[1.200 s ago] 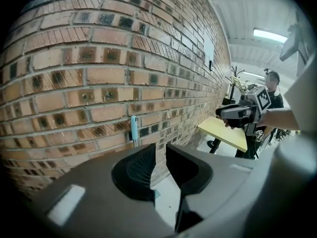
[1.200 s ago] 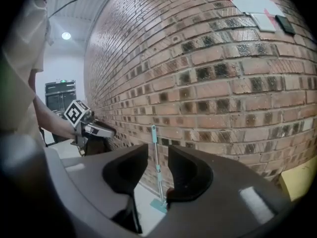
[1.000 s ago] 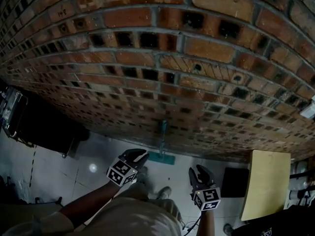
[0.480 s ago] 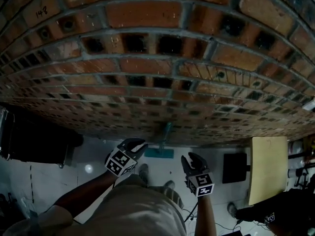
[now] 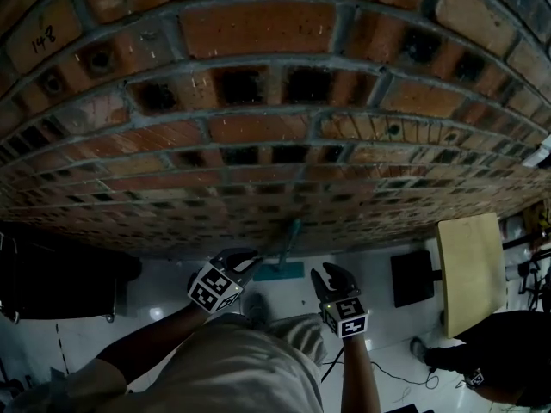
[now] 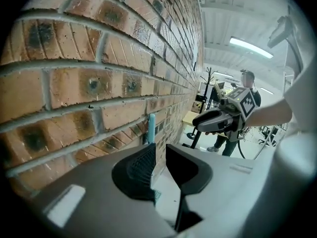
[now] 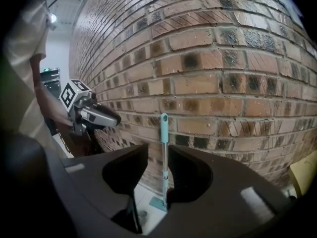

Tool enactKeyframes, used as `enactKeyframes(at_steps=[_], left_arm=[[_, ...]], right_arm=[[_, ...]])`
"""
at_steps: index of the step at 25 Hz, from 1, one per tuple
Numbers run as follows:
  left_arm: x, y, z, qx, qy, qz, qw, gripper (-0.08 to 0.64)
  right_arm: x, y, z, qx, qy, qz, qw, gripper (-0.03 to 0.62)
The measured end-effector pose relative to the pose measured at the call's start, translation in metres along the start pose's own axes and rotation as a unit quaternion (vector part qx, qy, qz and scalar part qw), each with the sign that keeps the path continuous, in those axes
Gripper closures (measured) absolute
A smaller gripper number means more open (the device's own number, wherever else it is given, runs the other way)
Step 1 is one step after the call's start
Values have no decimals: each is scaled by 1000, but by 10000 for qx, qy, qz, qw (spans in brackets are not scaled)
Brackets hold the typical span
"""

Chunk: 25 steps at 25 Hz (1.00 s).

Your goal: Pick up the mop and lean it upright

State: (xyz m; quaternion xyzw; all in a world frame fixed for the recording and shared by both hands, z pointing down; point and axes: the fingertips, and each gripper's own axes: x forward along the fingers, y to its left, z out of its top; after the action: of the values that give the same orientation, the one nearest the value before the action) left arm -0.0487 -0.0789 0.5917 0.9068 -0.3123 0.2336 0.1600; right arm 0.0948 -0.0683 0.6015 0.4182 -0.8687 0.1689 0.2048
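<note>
While I stand facing a brick wall (image 5: pixel 258 101), the mop (image 7: pixel 164 133) leans upright against it, straight ahead of me. Its teal handle (image 5: pixel 290 237) runs up the bricks, and its flat teal head (image 5: pixel 279 271) sits on the pale floor (image 5: pixel 164 295) at the foot of the wall.

I hold a gripper in each hand, both stretched forward and tilted downward. My left gripper (image 6: pixel 160 152) has its jaws parted by a narrow gap, with nothing between them. In the left gripper view the top of the mop handle shows beyond the left jaw, close to the wall, untouched.

My right gripper (image 7: pixel 157 157) also has its jaws parted and grasps nothing. In the right gripper view the mop appears through the gap, but it stands farther off, by the wall, clear of both jaws.

In the head view the two grippers hover on either side of the mop, the left one nearer to it. Each shows its marker cube facing up.

To my right a pale board (image 5: pixel 469 269) stands near the wall, with a dark box (image 5: pixel 411 278) just beside it. A dark cabinet (image 5: pixel 60 274) sits to my left. A person (image 5: pixel 486 364) in dark clothes is at the far right edge.
</note>
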Motion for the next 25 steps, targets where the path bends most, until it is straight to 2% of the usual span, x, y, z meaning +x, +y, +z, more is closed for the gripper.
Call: enactKeyframes(at_steps=[5,16,25], left_arm=[[2,0,-11,32,115,-102,9999,476],[4,9,-34,-306,307,258,9987,477],[4,10,-59,-388,491,424,9971,477]], right_arm=[[3,0,-16,173,132,-96,9997,460],[17,-7,-49,341,415,113,9985,460],[62,-14,-83,290,675,289,9969,460]])
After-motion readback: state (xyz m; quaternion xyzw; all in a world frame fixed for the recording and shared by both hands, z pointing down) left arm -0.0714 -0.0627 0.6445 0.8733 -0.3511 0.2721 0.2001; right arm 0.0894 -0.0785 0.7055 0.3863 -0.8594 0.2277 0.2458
